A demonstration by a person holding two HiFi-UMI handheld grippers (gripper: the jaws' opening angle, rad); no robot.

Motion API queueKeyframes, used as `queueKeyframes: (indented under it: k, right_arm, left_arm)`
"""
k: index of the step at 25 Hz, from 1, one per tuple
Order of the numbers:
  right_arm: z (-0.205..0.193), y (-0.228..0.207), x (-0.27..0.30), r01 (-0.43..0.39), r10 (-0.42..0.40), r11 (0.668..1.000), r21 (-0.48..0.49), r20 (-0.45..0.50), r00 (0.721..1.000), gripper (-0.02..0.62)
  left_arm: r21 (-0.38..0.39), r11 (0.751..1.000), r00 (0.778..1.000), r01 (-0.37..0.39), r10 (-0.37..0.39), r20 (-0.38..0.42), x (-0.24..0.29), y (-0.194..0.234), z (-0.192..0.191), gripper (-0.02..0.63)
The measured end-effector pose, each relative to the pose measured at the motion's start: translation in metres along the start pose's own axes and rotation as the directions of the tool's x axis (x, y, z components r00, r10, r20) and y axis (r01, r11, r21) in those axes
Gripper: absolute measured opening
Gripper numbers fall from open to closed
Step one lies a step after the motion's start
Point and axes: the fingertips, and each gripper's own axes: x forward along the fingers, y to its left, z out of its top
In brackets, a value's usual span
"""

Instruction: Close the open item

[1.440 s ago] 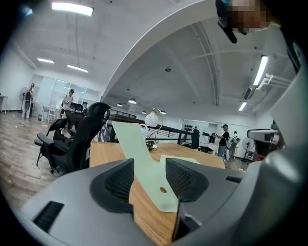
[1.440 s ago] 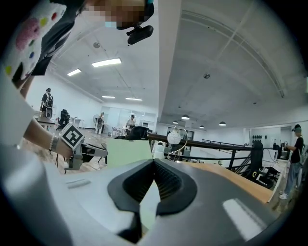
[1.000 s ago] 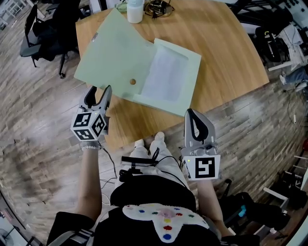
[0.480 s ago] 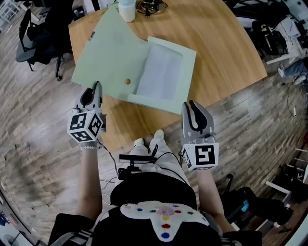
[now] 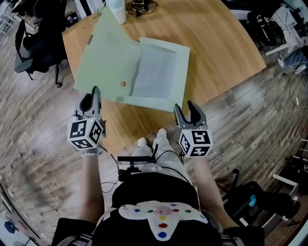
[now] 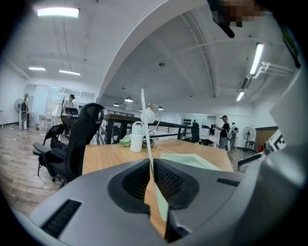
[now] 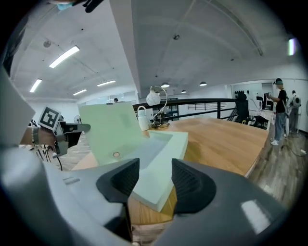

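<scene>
A pale green box file lies open on the wooden table [image 5: 221, 43]. Its tray [image 5: 159, 72] holds a white sheet, and its lid [image 5: 103, 57] is folded out to the left. My left gripper [image 5: 91, 93] is at the lid's near left edge. In the left gripper view the lid's thin edge [image 6: 146, 129] runs between the closing jaws of the left gripper [image 6: 150, 166], and the pads pinch it. My right gripper [image 5: 189, 108] hangs off the table's near edge, jaws opening and empty. From the right gripper [image 7: 155, 180] the tray's near corner [image 7: 161, 149] shows just ahead, the lid [image 7: 108, 129] left.
A white bottle [image 5: 117, 12] and a small lamp with cables stand at the table's far edge. A black office chair [image 5: 33, 43] sits left of the table. Wooden floor surrounds it. People stand far off in the gripper views [image 6: 224, 132].
The left gripper's jaws have closed onto the lid's edge. The right gripper's jaws have spread apart, and that gripper has shifted slightly left.
</scene>
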Motion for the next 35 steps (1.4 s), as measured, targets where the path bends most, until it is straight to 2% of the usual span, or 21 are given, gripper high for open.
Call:
queueKeyframes:
  k: [10, 14, 20, 24, 28, 32, 35]
  right_arm:
    - [-0.045, -0.011, 0.015, 0.008, 0.004, 0.994, 0.112, -0.101, 0.995, 0.207]
    - [-0.05, -0.011, 0.016, -0.017, 0.03, 0.99, 0.141, -0.096, 0.995, 0.204]
    - [-0.049, -0.008, 0.02, -0.056, 0.067, 0.992, 0.115, -0.09, 0.994, 0.19]
    - [-0.049, -0.008, 0.018, -0.066, 0.076, 0.992, 0.112, -0.089, 0.993, 0.189]
    - [-0.051, -0.009, 0.015, -0.073, 0.085, 0.989, 0.132, -0.084, 0.993, 0.189]
    - [-0.051, -0.01, 0.016, -0.086, 0.1, 0.984, 0.155, -0.09, 0.991, 0.189]
    - [-0.05, -0.01, 0.018, -0.092, 0.107, 0.983, 0.156, -0.09, 0.99, 0.189]
  left_arm:
    - [0.062, 0.996, 0.998, 0.059, -0.058, -0.015, 0.001, -0.027, 0.008, 0.02]
    - [0.125, 0.988, 0.996, 0.092, -0.09, -0.026, 0.0, -0.044, 0.011, 0.02]
    - [0.235, 0.961, 0.988, 0.148, -0.135, -0.071, 0.003, -0.076, 0.011, 0.021]
    - [0.33, 0.924, 0.98, 0.193, -0.163, -0.115, 0.003, -0.104, 0.011, 0.021]
    - [0.423, 0.874, 0.969, 0.239, -0.185, -0.164, 0.004, -0.133, 0.003, 0.023]
    - [0.483, 0.825, 0.951, 0.293, -0.199, -0.235, 0.007, -0.154, -0.013, 0.026]
    - [0.545, 0.772, 0.937, 0.328, -0.19, -0.294, 0.012, -0.168, -0.023, 0.026]
